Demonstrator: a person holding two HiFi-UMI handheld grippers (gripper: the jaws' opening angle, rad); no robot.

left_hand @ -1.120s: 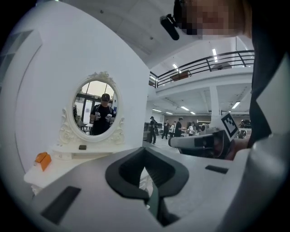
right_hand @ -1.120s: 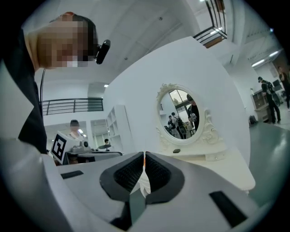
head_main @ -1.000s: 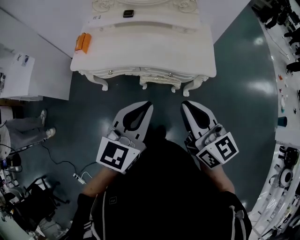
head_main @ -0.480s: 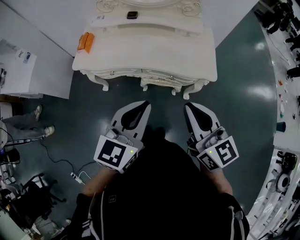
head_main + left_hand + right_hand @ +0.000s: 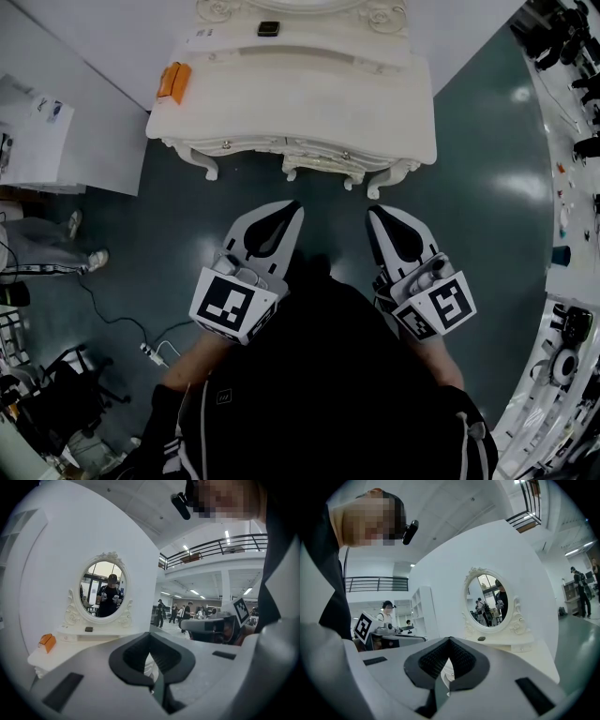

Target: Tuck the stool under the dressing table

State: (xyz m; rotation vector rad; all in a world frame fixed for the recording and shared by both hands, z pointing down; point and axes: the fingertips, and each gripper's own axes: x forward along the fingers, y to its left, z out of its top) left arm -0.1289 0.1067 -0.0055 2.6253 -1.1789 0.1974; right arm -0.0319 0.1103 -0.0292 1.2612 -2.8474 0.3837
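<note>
Dressing table (image 5: 291,103) ahead of both grippers, not touching, left gripper (image 5: 294,207) jaws together, empty, right gripper (image 5: 371,212) the same

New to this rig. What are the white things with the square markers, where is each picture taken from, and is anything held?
No robot here: a person holds a two-jaw gripper in each hand. The top-down picture comes from a camera on the person's head; it shows the left gripper and right gripper pointing at a white dressing table. The marker cubes are parts of the grippers. The other two pictures come from cameras riding on each gripper, looking along its jaws toward the mirror. On the tabletop lie an orange object at its left edge and a small dark object by the mirror's base. Both grippers are shut, holding nothing. I cannot make out a stool.
</note>
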